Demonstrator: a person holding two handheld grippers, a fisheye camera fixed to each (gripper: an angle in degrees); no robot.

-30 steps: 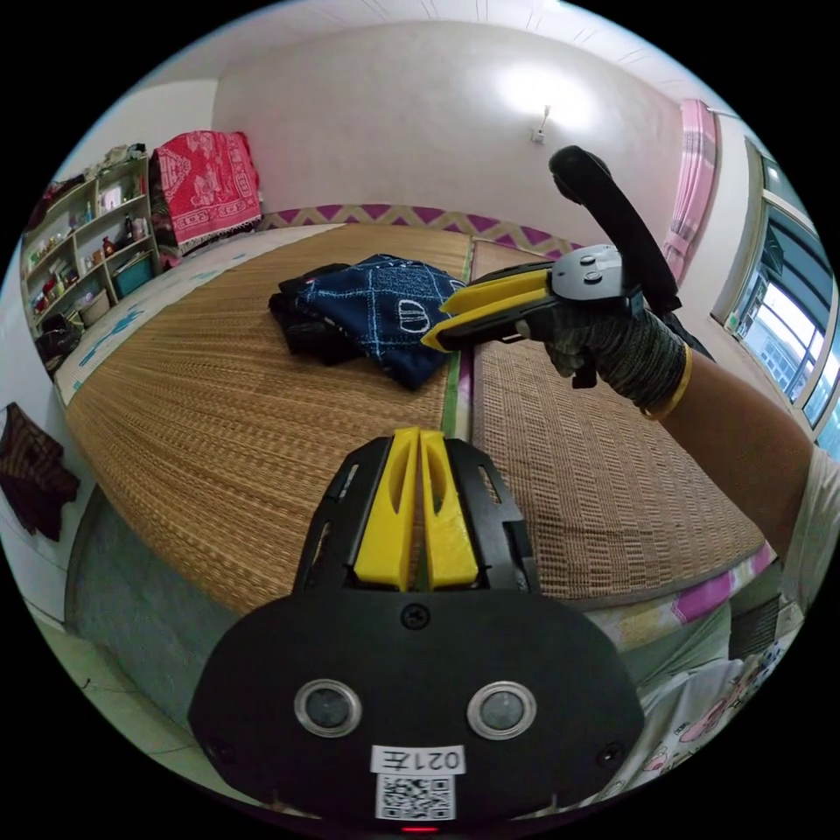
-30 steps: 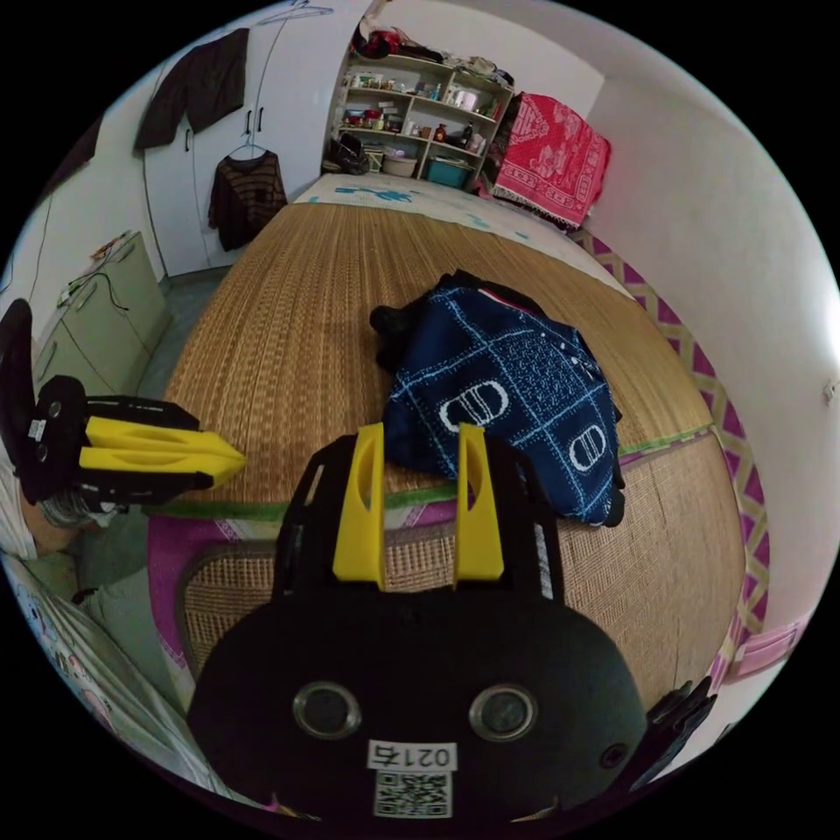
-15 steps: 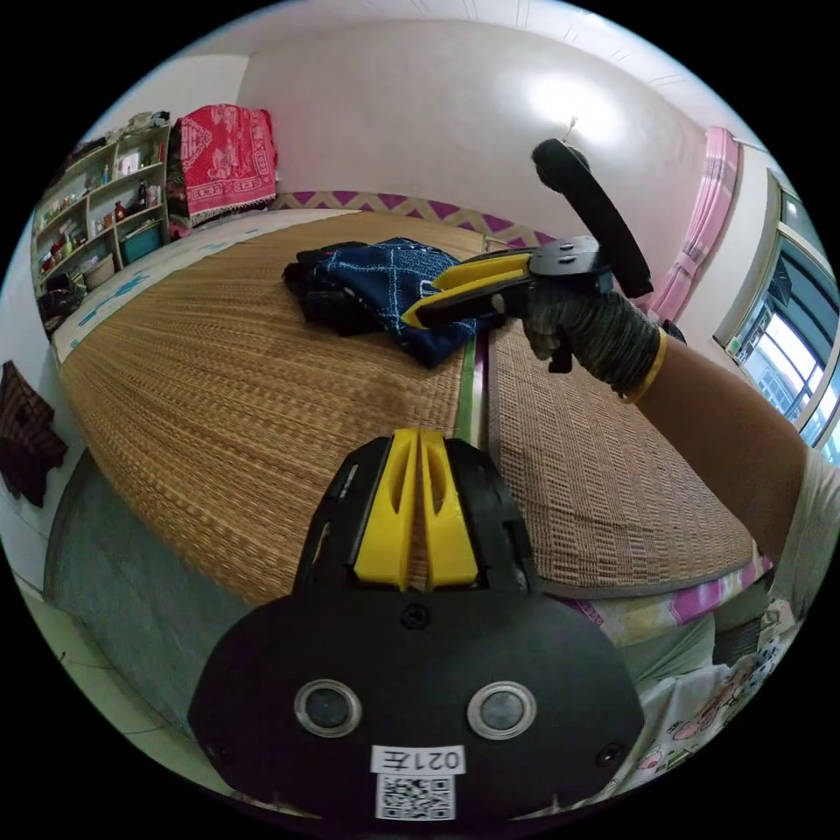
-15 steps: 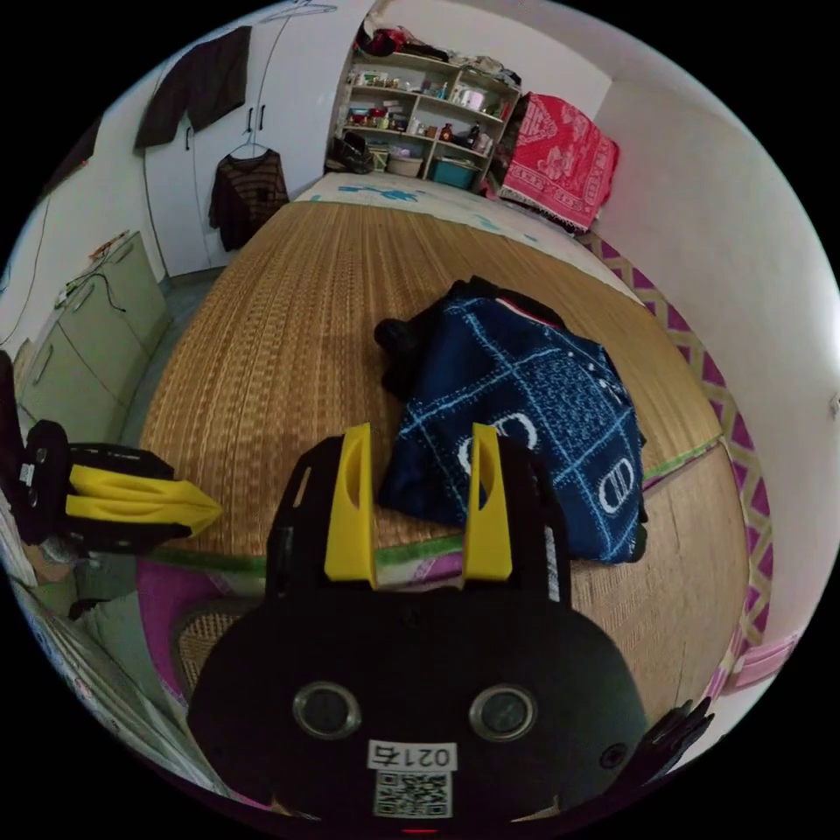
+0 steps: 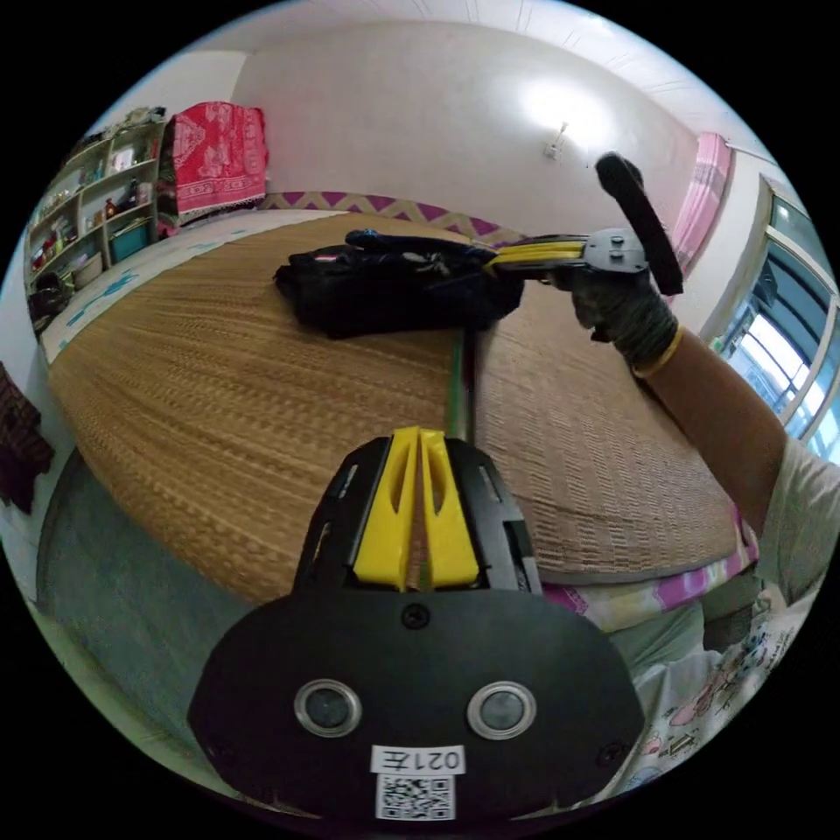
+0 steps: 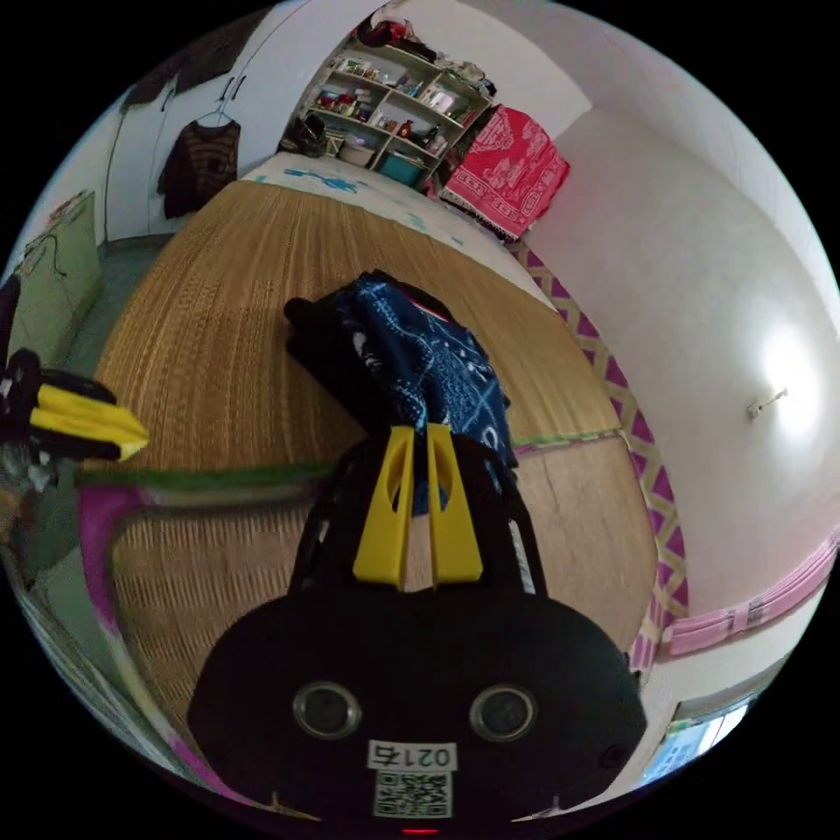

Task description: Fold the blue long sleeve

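right gripper point(image 6: 418, 430) fingers pinching dark blue patterned long sleeve point(image 6: 429, 363) | left gripper point(image 5: 418, 435) fingers pressed together, over woven straw bed mat point(image 5: 219, 385)

- The left gripper point(image 5: 418, 435) is held low and near, its yellow jaws pressed together with nothing between them.
- The right gripper point(image 6: 413, 430) is reached far forward, jaws nearly together and pinching dark blue cloth.
- A gloved right hand point(image 5: 623, 308) grips its handle, bare forearm outstretched.
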